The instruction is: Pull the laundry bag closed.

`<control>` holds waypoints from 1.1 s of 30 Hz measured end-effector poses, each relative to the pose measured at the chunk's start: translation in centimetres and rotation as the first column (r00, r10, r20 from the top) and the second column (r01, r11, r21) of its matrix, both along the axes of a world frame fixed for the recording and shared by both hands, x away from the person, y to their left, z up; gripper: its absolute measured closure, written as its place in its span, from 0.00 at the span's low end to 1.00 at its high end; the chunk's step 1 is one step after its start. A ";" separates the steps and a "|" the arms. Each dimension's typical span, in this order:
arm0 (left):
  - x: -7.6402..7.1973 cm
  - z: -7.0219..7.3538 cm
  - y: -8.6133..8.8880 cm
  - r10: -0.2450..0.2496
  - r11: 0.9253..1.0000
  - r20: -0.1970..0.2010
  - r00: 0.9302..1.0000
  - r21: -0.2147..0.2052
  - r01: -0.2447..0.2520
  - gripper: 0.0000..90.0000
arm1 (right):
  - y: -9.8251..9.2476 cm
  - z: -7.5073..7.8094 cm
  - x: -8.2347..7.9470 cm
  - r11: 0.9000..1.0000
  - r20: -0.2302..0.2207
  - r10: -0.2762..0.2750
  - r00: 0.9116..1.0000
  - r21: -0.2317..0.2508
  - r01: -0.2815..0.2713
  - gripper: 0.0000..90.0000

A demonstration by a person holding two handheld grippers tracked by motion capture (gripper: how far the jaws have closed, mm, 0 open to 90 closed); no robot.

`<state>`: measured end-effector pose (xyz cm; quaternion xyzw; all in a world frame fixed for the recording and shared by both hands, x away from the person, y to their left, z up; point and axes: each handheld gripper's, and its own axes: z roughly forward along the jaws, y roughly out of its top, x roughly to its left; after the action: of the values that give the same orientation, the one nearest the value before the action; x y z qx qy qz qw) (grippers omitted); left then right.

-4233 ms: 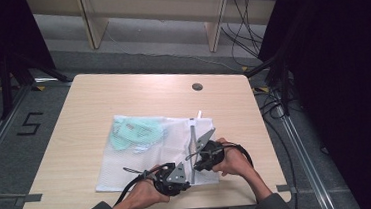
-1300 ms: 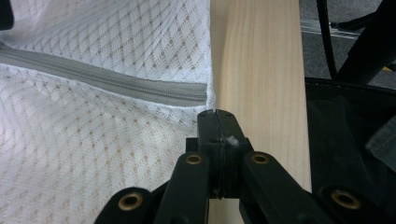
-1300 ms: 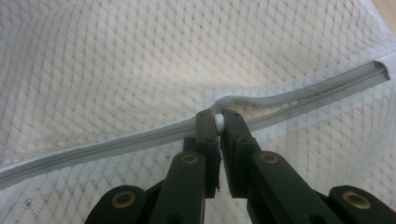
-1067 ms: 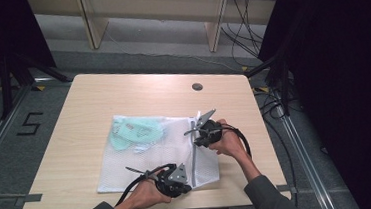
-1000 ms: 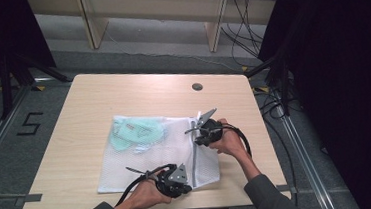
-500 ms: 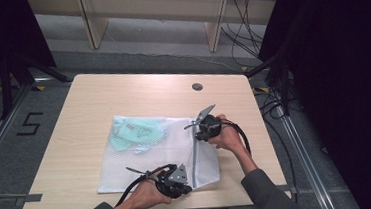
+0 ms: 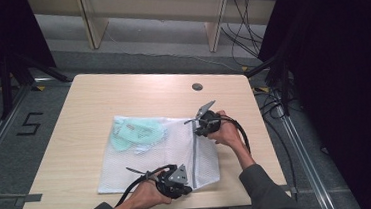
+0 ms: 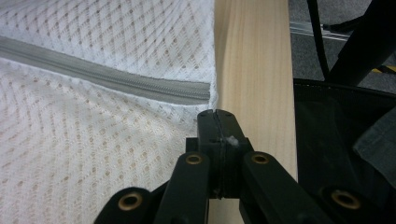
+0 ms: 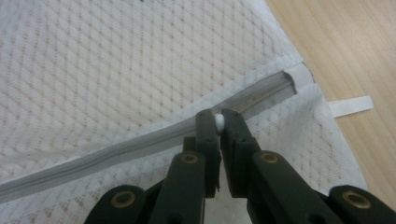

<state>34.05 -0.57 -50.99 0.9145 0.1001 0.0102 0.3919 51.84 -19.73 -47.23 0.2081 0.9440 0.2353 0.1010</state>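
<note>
A white mesh laundry bag (image 7: 155, 157) lies flat on the wooden table (image 7: 98, 101).

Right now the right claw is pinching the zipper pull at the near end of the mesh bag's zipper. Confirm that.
Wrong end. The high view shows the right claw pinching the zipper pull at the far end of the mesh bag, away from the person.

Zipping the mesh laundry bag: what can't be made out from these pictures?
- Zipper pull: right gripper view, a white bit pinched by the right hand-held gripper; the jaws hide its shape.
- Bag edge under the left hand-held gripper: left gripper view, covered by the shut jaws.
- Green items inside the mesh bag: high view, veiled by mesh, too small to identify.
</note>
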 end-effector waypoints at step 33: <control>0.0 -0.1 0.0 0.011 1.000 -0.014 1.000 -0.006 -0.012 1.00 | -0.1 -0.2 1.8 0.995 0.083 -0.101 0.991 0.033 0.099 0.96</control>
<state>34.03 -0.59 -51.05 0.9127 0.1081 0.0059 0.3940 53.65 -19.83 -47.48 0.2464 0.9237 0.2523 0.1496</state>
